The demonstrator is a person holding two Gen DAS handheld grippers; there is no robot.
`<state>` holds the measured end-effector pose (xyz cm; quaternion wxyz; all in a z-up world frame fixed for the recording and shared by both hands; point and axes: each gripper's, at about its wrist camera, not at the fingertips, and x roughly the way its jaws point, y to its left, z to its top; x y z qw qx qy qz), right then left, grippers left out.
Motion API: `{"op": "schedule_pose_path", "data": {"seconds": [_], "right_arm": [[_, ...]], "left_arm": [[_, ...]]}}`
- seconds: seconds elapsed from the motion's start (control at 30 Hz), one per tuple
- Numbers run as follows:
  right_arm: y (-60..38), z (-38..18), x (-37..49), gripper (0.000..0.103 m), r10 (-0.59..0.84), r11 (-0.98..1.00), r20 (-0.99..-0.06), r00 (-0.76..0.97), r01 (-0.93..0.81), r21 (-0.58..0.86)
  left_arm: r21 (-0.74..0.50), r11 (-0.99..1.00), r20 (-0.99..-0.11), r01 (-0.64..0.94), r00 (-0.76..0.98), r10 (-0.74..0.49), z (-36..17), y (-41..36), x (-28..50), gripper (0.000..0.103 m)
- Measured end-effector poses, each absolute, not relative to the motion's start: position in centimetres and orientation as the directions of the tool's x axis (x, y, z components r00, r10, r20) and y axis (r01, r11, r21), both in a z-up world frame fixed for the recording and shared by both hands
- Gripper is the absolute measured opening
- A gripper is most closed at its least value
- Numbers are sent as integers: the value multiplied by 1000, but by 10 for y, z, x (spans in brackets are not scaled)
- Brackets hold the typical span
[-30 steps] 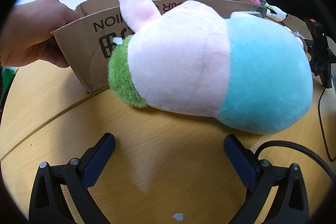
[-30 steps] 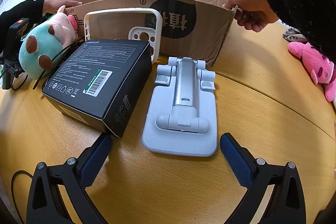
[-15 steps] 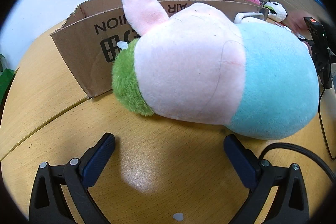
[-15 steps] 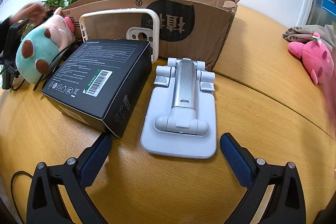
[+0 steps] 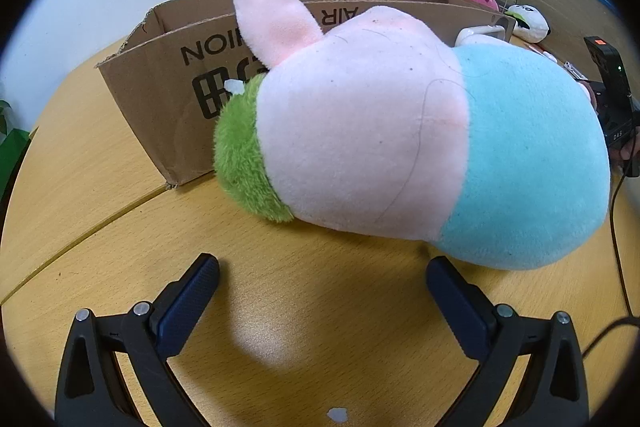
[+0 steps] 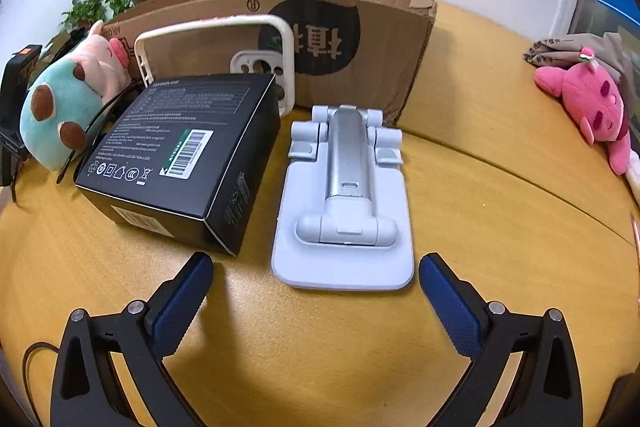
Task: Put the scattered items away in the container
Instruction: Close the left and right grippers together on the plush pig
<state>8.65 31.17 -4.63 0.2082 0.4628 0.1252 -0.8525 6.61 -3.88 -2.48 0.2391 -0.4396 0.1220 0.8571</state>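
From the left wrist view, the left gripper [image 5: 322,281] stood spread wide and empty above the desk [image 5: 100,187], with the plush toy [image 5: 408,151] lying on its side just ahead of the fingertips and the cardboard box [image 5: 168,95] right behind it. The toy was a fat, rounded lump of soft pile in pink, pale blue and shaggy green. It looked wider than the gap between the jaws, so a shallow pinch would likely catch only fluff and slip off, or shove the toy against the thin, torn box wall and tip it.

From the right wrist view, the right gripper [image 6: 316,277] was likewise parted and holding nothing, with the folding phone stand [image 6: 344,203] flat on the desk directly ahead and between the fingertips. To its left sat a glossy black carton [image 6: 180,155], touching or nearly so, and a white phone case [image 6: 218,55] leaned on the cardboard box beyond. The stand was smooth hard plastic with a metal spine, low and thin-edged. Fingers could skid over it, and its hinge might swing open on lifting.
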Motion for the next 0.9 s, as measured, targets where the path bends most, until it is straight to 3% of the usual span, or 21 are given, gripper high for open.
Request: {"op": "schedule_pose_path", "data": {"seconds": [0.1,0.23,0.37,0.47,0.57,0.67,0.8,0.9], "right_arm": [[315,-40,98,103,-195,-917,-863,-465,398,-7],[312,-5,137,103,-173,-933,-808,-563,357,-49],[274,63,167,103,-212,-914,-689,-693,390,-111],[228,107,180,103,-333,-874,-564,-755,472,-115],[173,120,181,103,-464,-822,-520,-717,568,-50],[116,98,166,103,-513,-772,-577,-636,635,-14],[61,31,130,103,-454,-765,-758,-468,642,62],[45,-8,109,102,-382,-793,-835,-395,604,76]], "left_arm": [[-2,-860,-816,-511,-497,297,-25,-38,63,103],[-41,-907,-831,-419,-490,264,-16,-48,67,101],[-188,-960,-681,-206,-677,279,32,-90,101,101],[-332,-933,-596,-141,-735,324,65,-109,117,102],[-476,-868,-561,-144,-710,425,72,-110,111,102],[-611,-784,-555,-107,-649,521,56,-99,84,102],[-703,-709,-640,46,-475,604,-1,-88,43,102],[-792,-609,-567,37,-411,713,-24,-77,35,101]]}}
